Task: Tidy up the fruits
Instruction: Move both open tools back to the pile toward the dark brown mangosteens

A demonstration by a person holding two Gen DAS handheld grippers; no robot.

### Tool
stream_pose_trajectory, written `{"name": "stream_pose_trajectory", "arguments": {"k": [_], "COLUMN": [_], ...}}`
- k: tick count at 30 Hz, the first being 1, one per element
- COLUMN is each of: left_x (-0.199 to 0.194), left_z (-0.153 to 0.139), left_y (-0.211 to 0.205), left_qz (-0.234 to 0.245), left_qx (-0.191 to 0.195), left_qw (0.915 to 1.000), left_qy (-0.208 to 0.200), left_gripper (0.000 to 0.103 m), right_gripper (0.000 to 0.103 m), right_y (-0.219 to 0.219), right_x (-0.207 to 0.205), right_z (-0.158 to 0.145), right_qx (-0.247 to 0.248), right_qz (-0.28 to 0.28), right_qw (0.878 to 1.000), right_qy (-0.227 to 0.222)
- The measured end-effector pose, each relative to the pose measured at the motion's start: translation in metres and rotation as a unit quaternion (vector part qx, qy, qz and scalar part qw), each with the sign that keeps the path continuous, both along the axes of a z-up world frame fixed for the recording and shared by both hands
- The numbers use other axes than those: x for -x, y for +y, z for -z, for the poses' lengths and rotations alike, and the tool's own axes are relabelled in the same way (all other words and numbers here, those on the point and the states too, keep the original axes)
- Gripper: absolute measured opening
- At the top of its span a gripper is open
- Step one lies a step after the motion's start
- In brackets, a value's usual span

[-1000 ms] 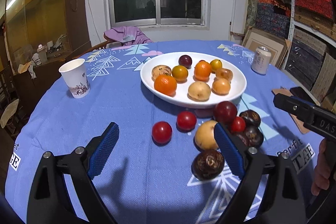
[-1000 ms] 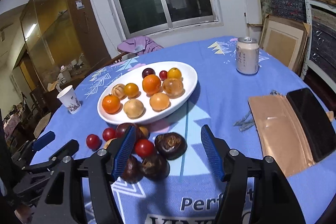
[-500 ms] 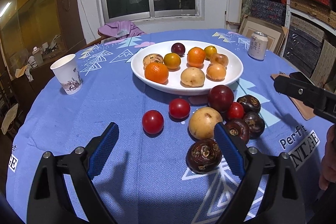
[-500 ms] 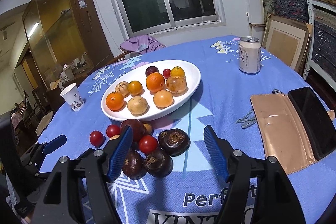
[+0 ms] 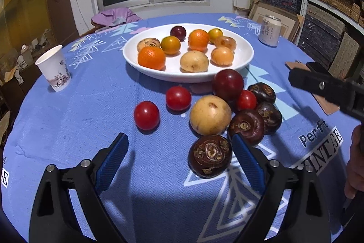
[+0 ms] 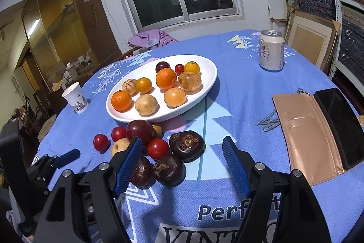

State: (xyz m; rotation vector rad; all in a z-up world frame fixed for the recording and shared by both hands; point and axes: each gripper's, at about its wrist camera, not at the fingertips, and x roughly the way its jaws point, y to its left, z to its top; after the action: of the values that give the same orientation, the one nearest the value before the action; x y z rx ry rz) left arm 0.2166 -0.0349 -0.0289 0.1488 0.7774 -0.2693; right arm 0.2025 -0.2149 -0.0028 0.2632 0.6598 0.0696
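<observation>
A white oval plate (image 5: 246, 54) (image 6: 211, 74) holds several oranges, yellow fruits and a dark plum. In front of it, loose on the blue cloth, lie red tomatoes (image 5: 146, 115) (image 6: 157, 148), a dark red plum (image 5: 228, 84) (image 6: 139, 131), a yellow fruit (image 5: 210, 114) and several dark brown water chestnuts (image 5: 209, 156) (image 6: 187, 146). My left gripper (image 5: 179, 163) is open and empty, its right finger beside the nearest chestnut. My right gripper (image 6: 182, 165) is open and empty, just before the chestnuts.
A paper cup (image 5: 54, 68) (image 6: 75, 97) stands at the left. A drink can (image 5: 270, 30) (image 6: 271, 50) stands at the back right. A tan wallet (image 6: 309, 129) and a black phone (image 6: 341, 124) lie at the right. The right gripper shows in the left wrist view (image 5: 327, 90).
Both grippers have moved forward and lower toward the loose fruit, which now looks larger and nearer. Both stay open. No fruit has moved.
</observation>
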Motion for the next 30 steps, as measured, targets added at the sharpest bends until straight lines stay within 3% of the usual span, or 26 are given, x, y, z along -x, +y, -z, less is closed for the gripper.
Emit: {"name": "stream_pose_trajectory", "arguments": {"k": [8, 12, 16, 19, 29, 30], "left_x": [-0.006, -0.015, -0.017, -0.024, -0.019, -0.019], "left_z": [0.014, 0.022, 0.017, 0.013, 0.014, 0.014], "left_y": [-0.008, 0.000, 0.017, 0.039, 0.043, 0.045], "left_qz": [0.028, 0.008, -0.036, -0.070, -0.045, -0.046], "left_qx": [-0.005, -0.001, -0.038, -0.025, 0.006, 0.013], "left_qw": [0.9986, 0.9973, 0.9977, 0.9963, 0.9976, 0.9973], "left_qy": [0.045, 0.073, 0.043, 0.044, 0.053, 0.055], "left_gripper": [0.090, 0.090, 0.090, 0.090, 0.090, 0.086], "right_gripper": [0.077, 0.077, 0.077, 0.077, 0.077, 0.077], "right_y": [-0.012, -0.008, -0.010, -0.013, 0.009, 0.011], "right_x": [-0.003, -0.002, -0.003, -0.003, 0.003, 0.003], "right_z": [0.003, 0.002, 0.002, 0.003, 0.013, 0.014], "right_qx": [-0.041, -0.039, -0.043, -0.049, -0.006, 0.000], "right_qz": [0.005, -0.002, 0.000, 0.000, -0.043, -0.044], "right_qw": [0.999, 0.999, 0.999, 0.999, 0.999, 0.999], "right_qy": [0.018, 0.016, 0.017, 0.020, 0.027, 0.026]}}
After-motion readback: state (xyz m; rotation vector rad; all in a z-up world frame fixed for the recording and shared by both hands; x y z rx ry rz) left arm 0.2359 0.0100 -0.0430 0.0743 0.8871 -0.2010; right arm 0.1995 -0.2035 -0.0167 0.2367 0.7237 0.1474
